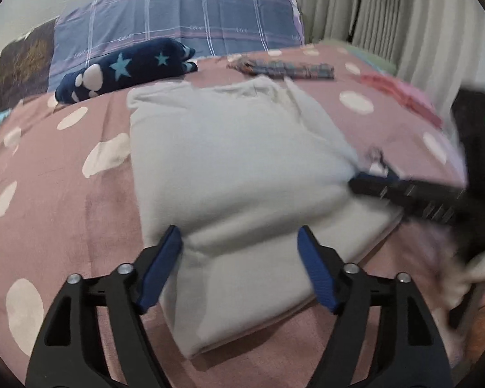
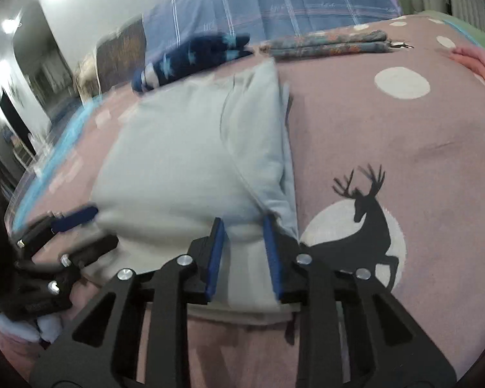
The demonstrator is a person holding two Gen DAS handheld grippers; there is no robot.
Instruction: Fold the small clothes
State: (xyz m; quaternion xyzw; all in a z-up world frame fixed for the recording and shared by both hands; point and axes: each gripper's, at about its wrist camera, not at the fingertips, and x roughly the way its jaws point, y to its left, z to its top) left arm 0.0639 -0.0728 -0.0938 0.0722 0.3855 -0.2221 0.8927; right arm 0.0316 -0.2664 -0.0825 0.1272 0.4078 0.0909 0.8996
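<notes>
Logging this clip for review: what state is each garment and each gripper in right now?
Pale grey garment: folded, flat on the bed.
Left gripper: open, over the garment's near edge.
Right gripper: slightly open, garment edge between its fingers.
Navy star garment: bundled, lying apart.
Patterned garment: folded flat.
Pink garment: blurred, unclear.

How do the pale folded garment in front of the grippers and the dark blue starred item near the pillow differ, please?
The pale folded garment is plain light grey; the dark blue starred item carries light blue stars and white paw prints. The garment lies flat and broad; the starred item looks bunched into a narrower roll. The garment sits nearest the grippers; the starred item lies farther back. Both rest on the pink dotted blanket.
</notes>
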